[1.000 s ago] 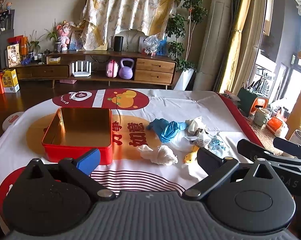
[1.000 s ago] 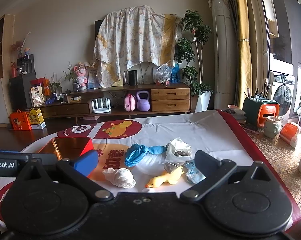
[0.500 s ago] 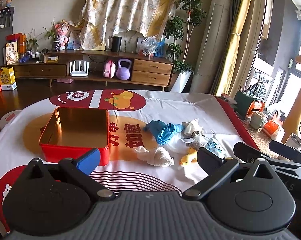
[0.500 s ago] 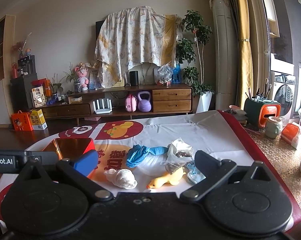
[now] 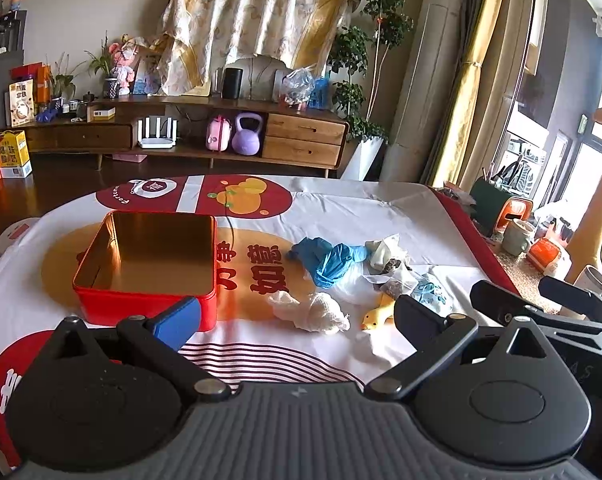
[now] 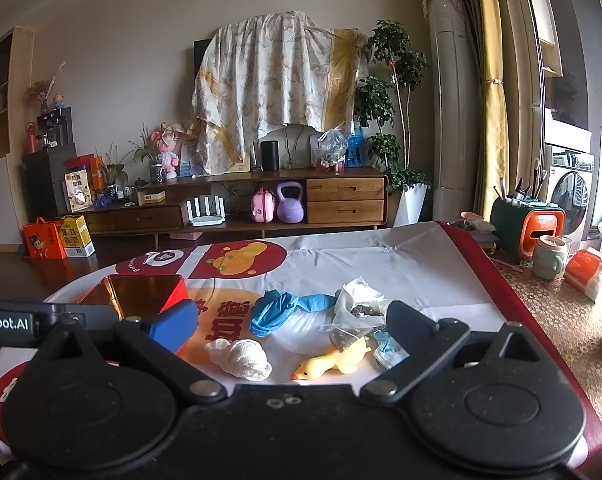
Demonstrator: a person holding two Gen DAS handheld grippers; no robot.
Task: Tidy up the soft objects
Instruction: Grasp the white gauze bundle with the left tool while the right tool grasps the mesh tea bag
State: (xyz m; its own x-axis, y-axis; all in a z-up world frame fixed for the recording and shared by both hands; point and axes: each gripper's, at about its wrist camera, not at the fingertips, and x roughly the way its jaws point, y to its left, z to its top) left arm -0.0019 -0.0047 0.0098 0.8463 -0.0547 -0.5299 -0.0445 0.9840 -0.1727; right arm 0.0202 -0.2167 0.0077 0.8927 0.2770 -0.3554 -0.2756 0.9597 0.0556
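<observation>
Left view shifted slightly since second ago; red tin (image 5: 149, 268) and soft pile sit lower-left in frame. Left gripper (image 5: 297, 316) spread, holding nothing; right gripper (image 6: 289, 326) spread, holding nothing. White cloth ball (image 5: 313, 314), yellow duck (image 6: 333, 360), blue glove (image 5: 329, 260), plastic bags (image 6: 357, 308) clustered right of tin on tablecloth (image 5: 341, 208). Nothing between grippers and pile.

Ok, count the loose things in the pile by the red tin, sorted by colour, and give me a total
Blue glove: 1
White cloth bundle: 1
Yellow duck: 1
Clear bags, partly overlapped: at least 3
Total: at least 6, all outside the red tin
</observation>
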